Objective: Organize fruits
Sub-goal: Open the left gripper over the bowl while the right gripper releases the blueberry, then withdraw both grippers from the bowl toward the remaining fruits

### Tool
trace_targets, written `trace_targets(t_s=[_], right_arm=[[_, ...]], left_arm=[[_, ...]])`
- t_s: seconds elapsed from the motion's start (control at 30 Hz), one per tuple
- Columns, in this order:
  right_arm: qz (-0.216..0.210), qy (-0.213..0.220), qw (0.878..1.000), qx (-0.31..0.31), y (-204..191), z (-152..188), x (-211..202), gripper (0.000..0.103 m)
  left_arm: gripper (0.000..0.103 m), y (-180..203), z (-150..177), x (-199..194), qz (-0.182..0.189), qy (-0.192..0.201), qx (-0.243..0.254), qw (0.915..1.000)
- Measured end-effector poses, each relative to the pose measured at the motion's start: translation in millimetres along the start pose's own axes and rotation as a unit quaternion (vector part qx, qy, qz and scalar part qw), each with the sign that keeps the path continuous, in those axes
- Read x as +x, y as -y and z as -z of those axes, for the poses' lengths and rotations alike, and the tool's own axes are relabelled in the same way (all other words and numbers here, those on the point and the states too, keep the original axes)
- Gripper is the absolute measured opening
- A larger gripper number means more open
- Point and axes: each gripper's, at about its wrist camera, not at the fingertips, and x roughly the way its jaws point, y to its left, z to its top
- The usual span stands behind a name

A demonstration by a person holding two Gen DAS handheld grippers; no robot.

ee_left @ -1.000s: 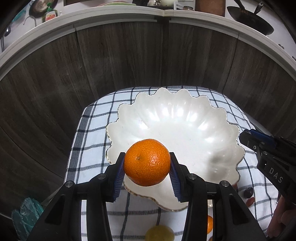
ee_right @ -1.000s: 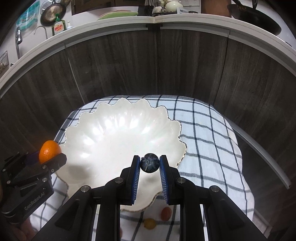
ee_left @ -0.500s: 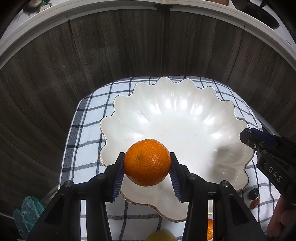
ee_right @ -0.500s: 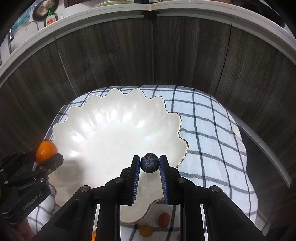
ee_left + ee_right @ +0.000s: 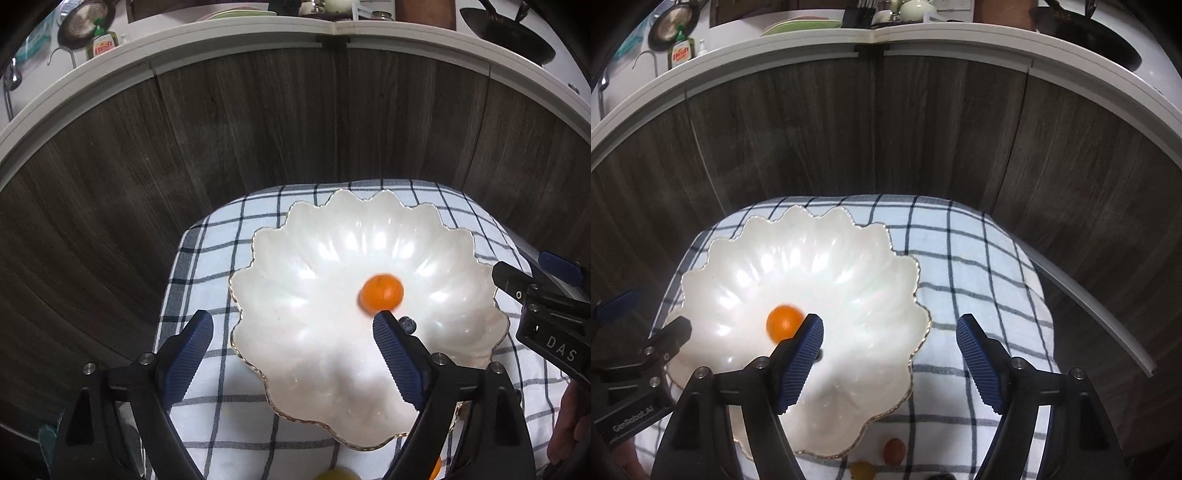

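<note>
Presently both fruits loose in bowl (image 5: 295, 280). Risks first. Orange (image 5: 381, 291) blurred, so judged not settled; could roll on across the smooth white floor, knock the berry (image 5: 408, 325), or climb a shallow flute of the scalloped rim. Berry small and round, just beyond the left gripper's (image 5: 291, 343) right pad; a careless withdrawal could clip it out. Bowl rests on checked cloth (image 5: 221, 258), no visible anchor; a bump from either finger on the rim could slide or tip it. More fruit below the near rim in the right view, a reddish one (image 5: 894, 450) and a yellow one (image 5: 862, 469); could be nudged off the cloth edge on the next reach.

Jaws. Left gripper: opening, spread wide, nothing between pads, nothing touched; orange lies beyond the right pad's tip, down in bowl centre. Right gripper (image 5: 890, 350): opening, gap wide, empty; only bowl rim and cloth seen through the gap. Orange (image 5: 785, 325) just left of its left pad; berry mostly hidden behind that pad, contact not readable. Both grippers hanging over the near rim, angled down.
</note>
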Motion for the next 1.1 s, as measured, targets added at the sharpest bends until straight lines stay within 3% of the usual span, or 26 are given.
trace_targets(t_s=[0.47, 1.1], right_arm=[[0.003, 0.030, 1.000, 0.002, 1, -11, -31, 0.075], [0.007, 0.033, 0.999, 0.016, 20, 14, -59, 0.075]], left_arm=[[0.092, -5, -9, -25, 0.001, 0.028, -0.012, 0.9995], [0.092, 17, 13, -55, 0.015, 0.031, -0.009, 0.9994]])
